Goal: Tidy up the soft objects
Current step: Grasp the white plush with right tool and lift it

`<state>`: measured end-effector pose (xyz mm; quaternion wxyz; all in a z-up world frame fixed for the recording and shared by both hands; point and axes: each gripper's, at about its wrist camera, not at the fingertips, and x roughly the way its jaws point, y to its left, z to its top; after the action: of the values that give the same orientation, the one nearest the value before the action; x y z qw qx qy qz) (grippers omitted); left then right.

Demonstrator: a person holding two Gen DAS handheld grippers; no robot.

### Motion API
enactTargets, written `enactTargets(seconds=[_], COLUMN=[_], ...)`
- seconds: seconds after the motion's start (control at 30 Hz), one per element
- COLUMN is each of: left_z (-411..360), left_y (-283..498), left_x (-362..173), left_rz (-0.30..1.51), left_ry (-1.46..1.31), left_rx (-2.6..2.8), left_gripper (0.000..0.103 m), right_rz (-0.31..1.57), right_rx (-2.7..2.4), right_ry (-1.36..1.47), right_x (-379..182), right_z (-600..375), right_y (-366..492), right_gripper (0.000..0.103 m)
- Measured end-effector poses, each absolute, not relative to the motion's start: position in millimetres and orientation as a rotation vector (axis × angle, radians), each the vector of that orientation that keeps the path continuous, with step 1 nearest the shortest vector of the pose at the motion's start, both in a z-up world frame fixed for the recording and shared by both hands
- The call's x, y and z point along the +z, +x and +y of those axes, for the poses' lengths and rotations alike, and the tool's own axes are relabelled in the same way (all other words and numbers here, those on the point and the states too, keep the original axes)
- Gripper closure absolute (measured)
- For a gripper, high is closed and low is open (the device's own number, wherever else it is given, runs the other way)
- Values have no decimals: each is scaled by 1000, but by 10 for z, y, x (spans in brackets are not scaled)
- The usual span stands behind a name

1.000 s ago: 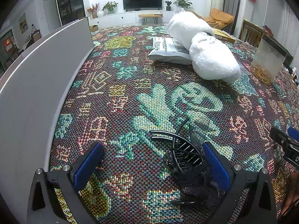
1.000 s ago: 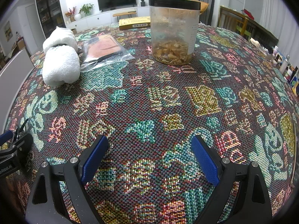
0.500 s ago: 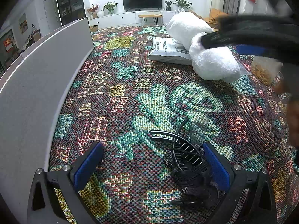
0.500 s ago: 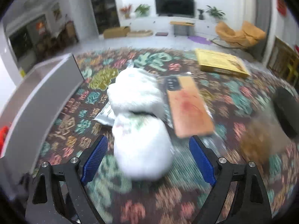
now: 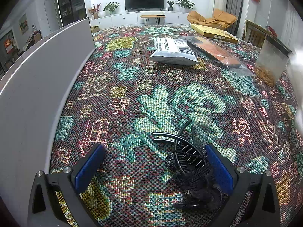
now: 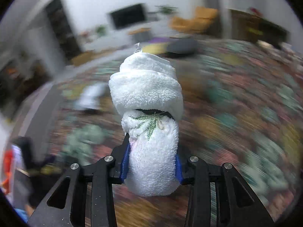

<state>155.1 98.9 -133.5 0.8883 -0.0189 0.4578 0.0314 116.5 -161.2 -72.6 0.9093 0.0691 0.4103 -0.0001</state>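
- Two grippers were in use: the left gripper (image 5: 155, 162) rested low over the patterned tablecloth (image 5: 117, 94) with its blue pads spread wide and nothing pinched between them.
- Against the inner face of its right pad lay a black hair claw clip (image 5: 187, 155) tangled with dark netting, resting on the cloth near the camera.
- The right gripper (image 6: 151, 162) was pinching a rolled white towel (image 6: 147, 94) by its lower end, blue pads pressed into both sides.
- That towel stood upright out of the jaws, raised above the table, with a green leaf embroidery (image 6: 151, 123) on the lower roll and a wider fold bulging above it.
- Everything behind the towel in the right wrist view was smeared by motion blur.
- Farther across the table in the left wrist view lay a white plastic mailer pouch (image 5: 173, 52), and just right of it a clear bag holding an orange flat item (image 5: 217, 54).
- At the far right stood a clear lidded canister (image 5: 270, 62) with brown contents at its bottom.
- A yellow flat box (image 5: 214, 33) lay at the far edge.
- A grey upright panel (image 5: 37, 75) ran along the left side.
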Motion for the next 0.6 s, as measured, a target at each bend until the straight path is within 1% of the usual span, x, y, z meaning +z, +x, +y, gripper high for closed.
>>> enactTargets(seconds=[0.03,0.07,0.1,0.17,0.23,0.27,0.43,0.6], left_z=[991,991,989,991,993,992,994,991], left_y=[1548,1549,1550,1548,1546,1547,1546,1549], left_x=[-1336,-1336,-1335,-1336,-1337,-1336,-1338,-1338], left_rz=[951,951,951,951,951,951,951,951], left_ry=[-40,-40,-40,-40,-40,-40,-40,-40], left_rx=[65,65,65,65,65,65,65,65], left_gripper=[0,0,0,0,0,0,0,0], right_rz=[847,849,859,900,959,930,928,925], right_rx=[-59,-136,-165,-164,-169,-190,-194,-201], right_ry=[119,87,80,116,149,118,130,124], right_x=[-787,-892,-961,-1167,-1339,-1339,-1393,-1382], right_z=[-1689,-1772,-1800,-1882,-1906,-1859,-1842,-1868], right_y=[1141,1148,1177,1259,1335,1329,1372,1342], right_gripper=[61,54,51,28,22,18,14,13])
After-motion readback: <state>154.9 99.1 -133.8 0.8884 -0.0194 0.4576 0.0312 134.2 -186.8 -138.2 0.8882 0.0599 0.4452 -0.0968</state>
